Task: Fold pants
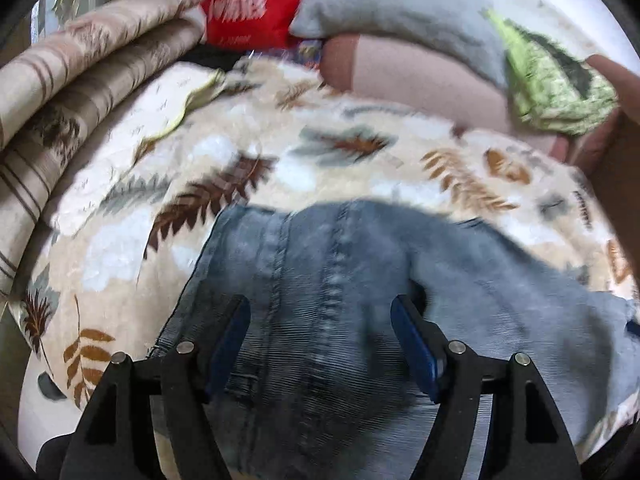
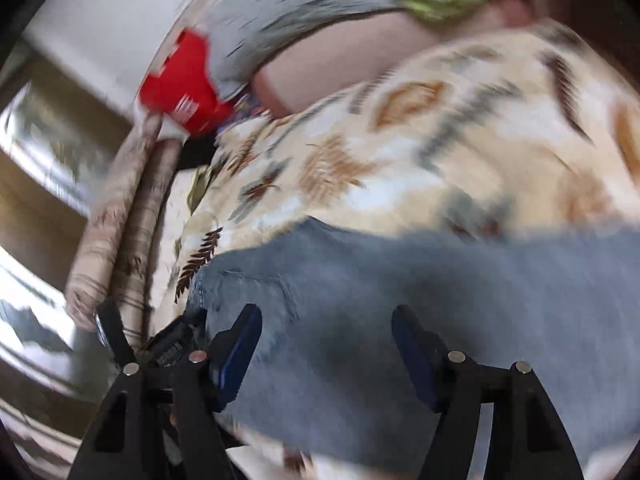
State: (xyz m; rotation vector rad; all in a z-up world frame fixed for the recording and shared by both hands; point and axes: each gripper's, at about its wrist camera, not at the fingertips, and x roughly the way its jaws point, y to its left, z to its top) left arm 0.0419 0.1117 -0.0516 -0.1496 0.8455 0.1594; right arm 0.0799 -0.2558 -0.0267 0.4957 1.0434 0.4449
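Observation:
Blue denim pants (image 1: 340,280) lie spread on a cream blanket with a feather print (image 1: 248,152); a stitched seam runs up the middle of the fabric. In the left wrist view my left gripper (image 1: 320,312) stands open just over the denim, its blue pads wide apart and pressing nothing. The right wrist view is blurred. There the pants (image 2: 380,300) fill the lower half, and my right gripper (image 2: 326,314) is open above them with no fabric pinched. A black mechanical part (image 2: 172,340) shows at the pants' left edge.
Along the blanket's left side lies a striped beige roll of bedding (image 1: 80,64). At the back are a red bag (image 1: 244,8), a grey pillow (image 1: 392,4), a pink cushion (image 1: 420,76) and a green patterned cloth (image 1: 552,80). The right wrist view shows a window (image 2: 44,152) at the far left.

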